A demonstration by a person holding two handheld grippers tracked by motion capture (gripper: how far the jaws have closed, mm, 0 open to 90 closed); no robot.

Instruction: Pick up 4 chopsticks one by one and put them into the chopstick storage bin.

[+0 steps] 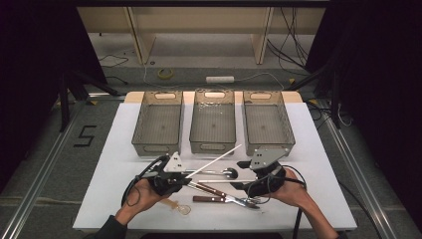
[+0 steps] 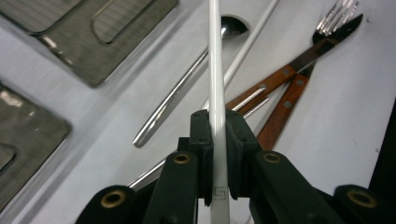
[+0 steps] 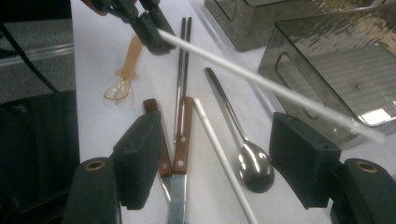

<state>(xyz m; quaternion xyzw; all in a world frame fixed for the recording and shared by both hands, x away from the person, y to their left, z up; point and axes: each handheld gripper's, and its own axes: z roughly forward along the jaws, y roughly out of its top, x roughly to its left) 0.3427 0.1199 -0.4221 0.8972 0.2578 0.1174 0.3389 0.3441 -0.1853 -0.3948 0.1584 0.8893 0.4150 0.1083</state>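
The left gripper [image 1: 185, 175] has its jaws clamped on a white chopstick [image 2: 216, 84] near one end; the stick runs straight out between them, lifted off the bench [image 1: 124, 149] and slanting toward the middle tray [image 1: 213, 122]. The right gripper [image 3: 224, 158] has its jaws wide apart, nothing between the pads, above a spoon [image 3: 254, 165], a second white chopstick [image 3: 219, 154] and wooden-handled cutlery [image 3: 182, 135].

White chopstick [image 2: 216, 70], black tongs [image 2: 217, 140], brown-handled knife [image 3: 183, 135], silver spoon [image 3: 254, 165], amber plastic spoon [image 3: 125, 74], white table [image 1: 308, 149].
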